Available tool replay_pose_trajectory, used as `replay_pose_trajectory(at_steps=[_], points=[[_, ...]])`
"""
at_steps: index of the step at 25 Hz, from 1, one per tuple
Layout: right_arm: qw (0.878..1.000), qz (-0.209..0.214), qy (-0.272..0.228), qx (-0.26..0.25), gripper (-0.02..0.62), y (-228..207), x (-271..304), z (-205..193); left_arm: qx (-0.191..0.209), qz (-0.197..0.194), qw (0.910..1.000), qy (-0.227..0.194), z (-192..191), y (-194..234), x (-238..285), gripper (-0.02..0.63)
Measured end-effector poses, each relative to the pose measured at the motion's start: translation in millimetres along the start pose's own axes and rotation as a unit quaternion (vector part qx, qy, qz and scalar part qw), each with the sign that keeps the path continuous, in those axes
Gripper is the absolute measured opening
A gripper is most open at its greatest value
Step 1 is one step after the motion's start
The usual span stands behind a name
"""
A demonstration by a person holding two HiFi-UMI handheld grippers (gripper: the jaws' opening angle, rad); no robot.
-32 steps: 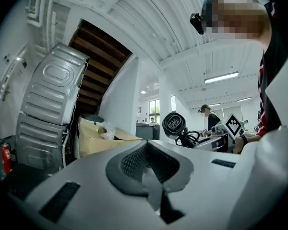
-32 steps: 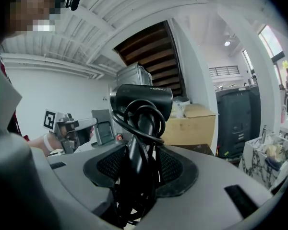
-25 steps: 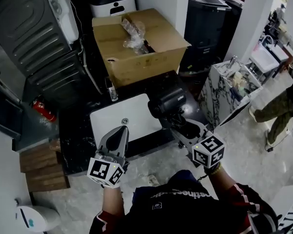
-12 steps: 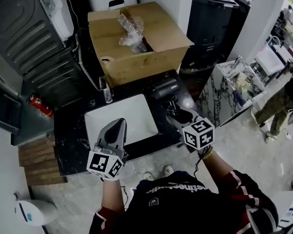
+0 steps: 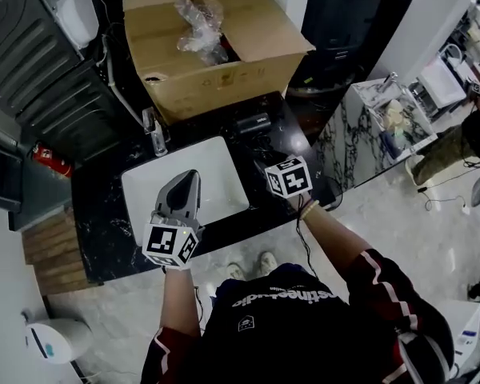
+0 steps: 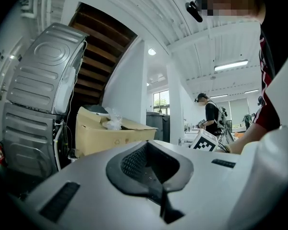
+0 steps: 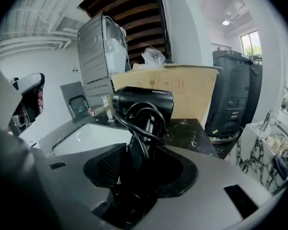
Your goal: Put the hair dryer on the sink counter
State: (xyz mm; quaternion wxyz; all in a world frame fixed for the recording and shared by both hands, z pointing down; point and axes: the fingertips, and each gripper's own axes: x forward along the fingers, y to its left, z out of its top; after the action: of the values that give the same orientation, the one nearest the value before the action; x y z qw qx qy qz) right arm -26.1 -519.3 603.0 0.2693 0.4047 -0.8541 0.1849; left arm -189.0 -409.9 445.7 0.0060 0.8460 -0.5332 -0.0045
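Black marbled stone, the sink counter, is where the carry now ends up. A second ago we had the load over the front edge, right of the white basin. Now it sits farther back, over the dark strip between the basin and the cardboard box.

The hair dryer has travelled with that reach. Its black barrel now lies close in front of the box wall and well clear of the basin. We judge the carry nearly finished, with only the setting down and letting go left. We cannot tell from here whether the dryer already touches the stone.

The right gripper is clamped on the dryer's handle. Its jaws stand fairly wide around the handle, with the barrel rising above them. It has pushed forward across the counter since a moment ago.

The left gripper has barely moved. It hangs over the basin's front edge with its jaws together and nothing between them.

The cord is looped around the handle and caught in the same grip, so it may snag on release.
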Motion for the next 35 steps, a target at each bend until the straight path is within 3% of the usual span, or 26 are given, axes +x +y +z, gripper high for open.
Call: replay_pose_trajectory(at_steps=[6, 11, 27, 35], points=[[0.998, -0.022, 0.061, 0.017, 0.204, -13, 49, -29, -0.042, 0.012, 0.9987, 0.024, -46, 18, 23, 0.015], [0.993, -0.054, 0.103, -0.005, 0.202, -25, 72, -50, -0.058, 0.006, 0.9979, 0.027, -51, 19, 28, 0.015], [0.989, -0.061, 0.110, -0.078, 0.212, -18, 84, -57, -0.073, 0.002, 0.9961, 0.049, -67, 17, 14, 0.015], [0.991, -0.052, 0.118, -0.040, 0.258, -26, 75, -67, -0.067, -0.006, 0.9966, 0.048, -57, 7, 3, 0.015]])
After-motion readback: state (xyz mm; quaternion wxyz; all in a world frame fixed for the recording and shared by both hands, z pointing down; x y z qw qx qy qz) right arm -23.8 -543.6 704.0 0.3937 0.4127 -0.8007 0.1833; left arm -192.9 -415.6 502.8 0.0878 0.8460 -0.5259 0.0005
